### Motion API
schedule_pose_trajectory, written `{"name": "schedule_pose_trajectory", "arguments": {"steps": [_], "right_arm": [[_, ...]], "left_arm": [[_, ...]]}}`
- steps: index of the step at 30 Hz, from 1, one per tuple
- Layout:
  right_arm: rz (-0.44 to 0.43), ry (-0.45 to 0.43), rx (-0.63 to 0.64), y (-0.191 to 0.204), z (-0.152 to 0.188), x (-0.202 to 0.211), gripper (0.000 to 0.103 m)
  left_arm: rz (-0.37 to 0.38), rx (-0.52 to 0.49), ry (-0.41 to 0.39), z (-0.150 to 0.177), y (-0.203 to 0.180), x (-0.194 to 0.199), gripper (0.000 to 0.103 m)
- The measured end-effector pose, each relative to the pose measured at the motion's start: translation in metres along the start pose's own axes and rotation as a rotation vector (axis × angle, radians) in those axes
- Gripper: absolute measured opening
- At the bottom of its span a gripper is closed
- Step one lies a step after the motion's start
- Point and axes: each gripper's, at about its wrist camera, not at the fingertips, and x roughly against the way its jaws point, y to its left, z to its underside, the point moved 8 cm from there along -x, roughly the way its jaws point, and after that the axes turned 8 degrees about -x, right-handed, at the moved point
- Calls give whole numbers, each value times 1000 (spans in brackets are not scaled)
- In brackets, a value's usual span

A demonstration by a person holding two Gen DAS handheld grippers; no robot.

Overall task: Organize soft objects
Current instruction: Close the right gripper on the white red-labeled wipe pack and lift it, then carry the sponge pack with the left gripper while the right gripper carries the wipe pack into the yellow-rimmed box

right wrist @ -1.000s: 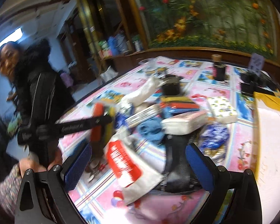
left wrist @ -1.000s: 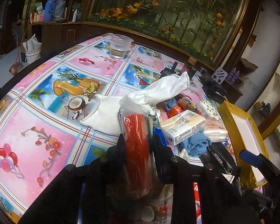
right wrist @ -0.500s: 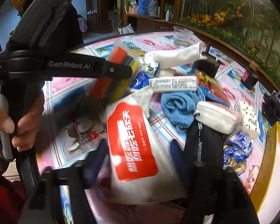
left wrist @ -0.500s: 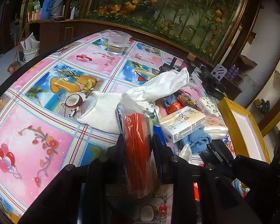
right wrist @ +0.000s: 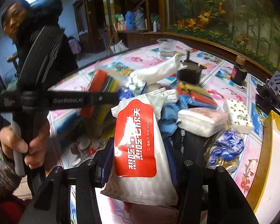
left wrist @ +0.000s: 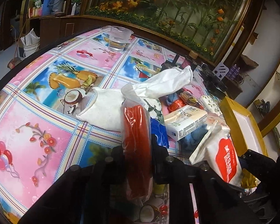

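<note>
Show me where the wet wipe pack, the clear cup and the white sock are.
wet wipe pack point(right wrist: 135, 141): right wrist view, on its red label.
clear cup point(left wrist: 119, 39): left wrist view, on its side wall.
white sock point(left wrist: 166, 84): left wrist view, on its middle.

The clear plastic bag of red sponge strips point(left wrist: 137, 149) stands upright between the left tool's point(left wrist: 138, 149) jaws, over the near side of the picture-print oilcloth counter point(left wrist: 37, 127). Behind it lies a white cloth pouch point(left wrist: 104, 112), with a white crumpled cloth point(left wrist: 164, 84) draped above. Right of these sits a white facial tissue pack point(left wrist: 186, 122) on a blue towel point(left wrist: 192, 140). The red-labelled white wet wipe pack point(right wrist: 140, 140) sits between the right tool's point(right wrist: 138, 160) jaws, left of a gold-rimmed white box point(left wrist: 240, 125). A clear plastic cup point(left wrist: 118, 39) stands at the far edge.
</note>
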Motion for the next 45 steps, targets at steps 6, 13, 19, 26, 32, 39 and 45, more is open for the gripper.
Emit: {"name": "schedule_pose_trajectory", "arguments": {"steps": [6,13,19,26,32,39,45], "right_arm": [[0,-103,-140,-25,-18,25,54],[0,-206,-290,-63,-33,59,54],[71,-327,-427,-121,-22,111,54],[153,-360,-565,-188,8,146,54],[107,-295,-573,-183,7,125,54],[41,-290,-567,-173,1,116,54],[44,-340,-607,-179,-8,134,54]], "left_arm": [[-8,21,-107,-9,3,21,18],[-14,26,-112,-11,4,22,18],[-17,33,-106,-9,7,21,18],[-7,24,-110,-8,5,23,18],[-6,23,-110,-8,4,24,18],[-9,22,-101,-7,2,25,18],[-16,15,-97,-7,1,24,18]]}}
